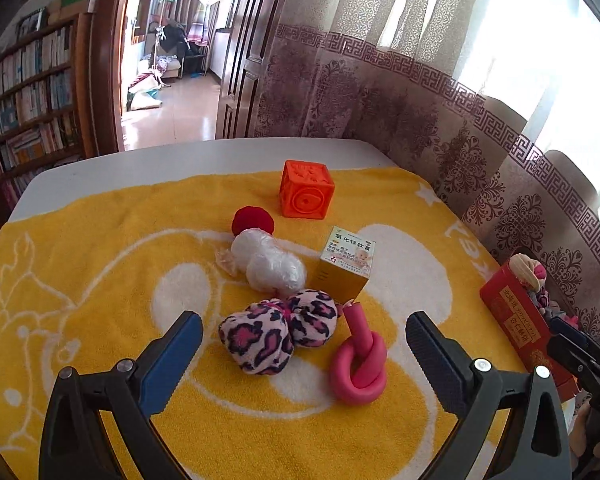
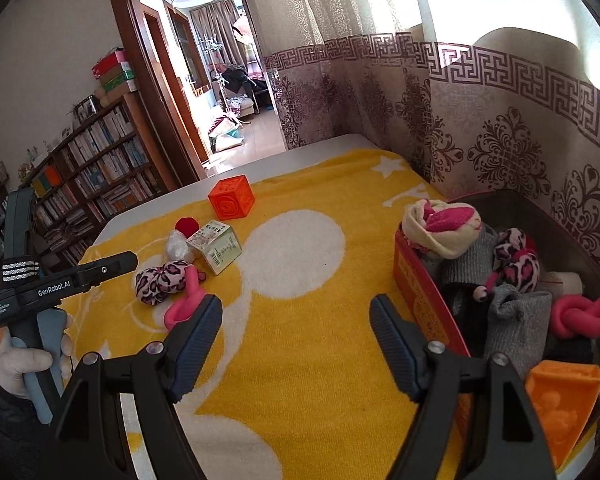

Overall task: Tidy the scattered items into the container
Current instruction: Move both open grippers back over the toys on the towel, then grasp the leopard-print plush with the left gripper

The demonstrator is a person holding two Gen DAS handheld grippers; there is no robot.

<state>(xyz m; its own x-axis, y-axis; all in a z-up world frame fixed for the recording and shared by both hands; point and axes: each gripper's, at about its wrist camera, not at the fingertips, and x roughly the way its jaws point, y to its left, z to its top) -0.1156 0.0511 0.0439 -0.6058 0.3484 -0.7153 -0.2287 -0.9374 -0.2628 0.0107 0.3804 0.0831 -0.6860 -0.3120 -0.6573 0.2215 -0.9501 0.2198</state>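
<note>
A: Left wrist view first. Left gripper (image 1: pixel 304 344) spread wide, nothing between the fingers, hovering just short of the pink-and-black leopard-print fabric bundle (image 1: pixel 278 330) on the yellow-and-white terry towel (image 1: pixel 100 248). Right beside the bundle, the knotted pink foam tube (image 1: pixel 359 364); behind it, the yellow cardboard medicine box (image 1: pixel 346 266), the clear plastic-wrapped white lump (image 1: pixel 269 260), the small red knitted ball (image 1: pixel 253 220) and the orange rubber embossed cube (image 1: pixel 306 189)

B: And the container?

A: Red printed cardboard box (image 1: pixel 520 320) at the far right edge, well apart from the pile, already stuffed with rolled fabric

B: Right wrist view?

A: Right gripper (image 2: pixel 296 340) likewise released and empty, hanging over bare towel just beside the red box (image 2: pixel 424 300). Inside the box: rolled socks, a second knotted tube, another orange block. Same six loose items visible mid-table, the leopard bundle (image 2: pixel 162 280) nearest the left tool, held by a gloved hand (image 2: pixel 24 364)

B: Step in hand?

A: Likely mid-task, reaching for the next pick. Probably calls for lowering around the leopard bundle, closing gently on soft fabric, then carrying right to the box — without snagging the pink tube touching it
</note>
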